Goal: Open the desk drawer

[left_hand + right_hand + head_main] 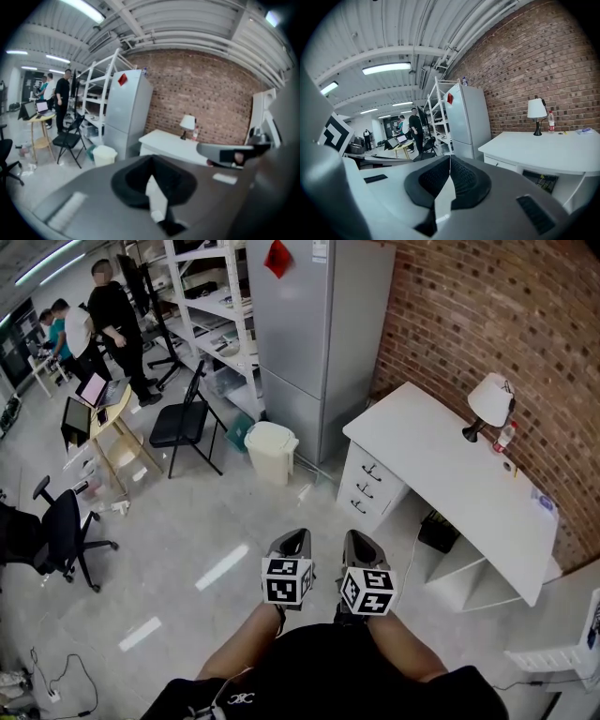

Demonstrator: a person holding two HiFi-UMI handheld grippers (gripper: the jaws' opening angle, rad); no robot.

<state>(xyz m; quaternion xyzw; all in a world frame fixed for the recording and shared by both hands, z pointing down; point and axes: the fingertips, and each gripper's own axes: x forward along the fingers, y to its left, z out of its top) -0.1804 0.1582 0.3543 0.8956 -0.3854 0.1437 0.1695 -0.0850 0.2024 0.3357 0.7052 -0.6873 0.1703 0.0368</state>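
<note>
Head view: left gripper point(291, 542) and right gripper point(360, 546) side by side, well apart from the white table point(441, 460); its drawers point(364, 486) all shut.
Left gripper view: jaws clenched together, nothing between them.
Right gripper view: jaws clenched together, empty.
Step, as judged: approach; no contact with a drawer yet.
Next move: reach a drawer handle, part the jaws, grasp, pull outward.

The desk point(450, 474) stands along the wall point(506, 315), with its drawers point(367, 486) at the end nearest the fridge point(319, 334). A lamp point(489, 401) and bottle point(506, 435) sit on it by the wall. A bin point(270, 451) stands before the fridge, a chair point(183, 418) to its left, shelves point(211, 306) behind. The left gripper point(292, 542) and right gripper point(360, 544) are side by side, well apart from the drawers.
</note>
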